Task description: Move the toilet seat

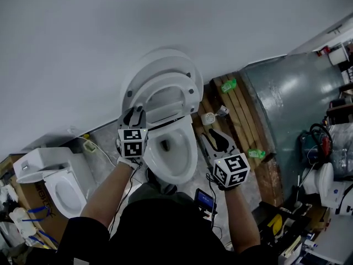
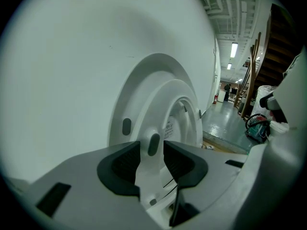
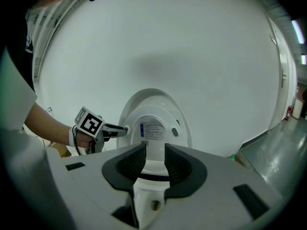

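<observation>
**A:** Where is the white plastic ring-shaped toilet seat [image 3: 175,124]?

**B:** It is up. It leans back on the white oval lid [image 1: 162,58], and the lid rests against the plain white wall [image 1: 165,15]. The white ceramic bowl [image 1: 175,159] lies open below them.

**A:** And the left gripper [image 2: 152,150]?

**B:** It is at the seat's left edge with its jaws spread wide. That edge, with a small grey bumper on it, runs between the dark ribbed pads [image 2: 125,163]. The pads flank it on both sides, and I see no squeeze on it.

**A:** The right gripper [image 3: 155,150]?

**B:** It is off to the right of the bowl, well apart from the seat. Its jaws are parted with nothing between them, and they point towards the bowl and the raised seat.

**A:** What stands around the toilet?

**B:** A second white toilet [image 1: 58,186] stands at the left. A slatted wooden pallet [image 1: 237,106] lies on the floor to the right.
</observation>
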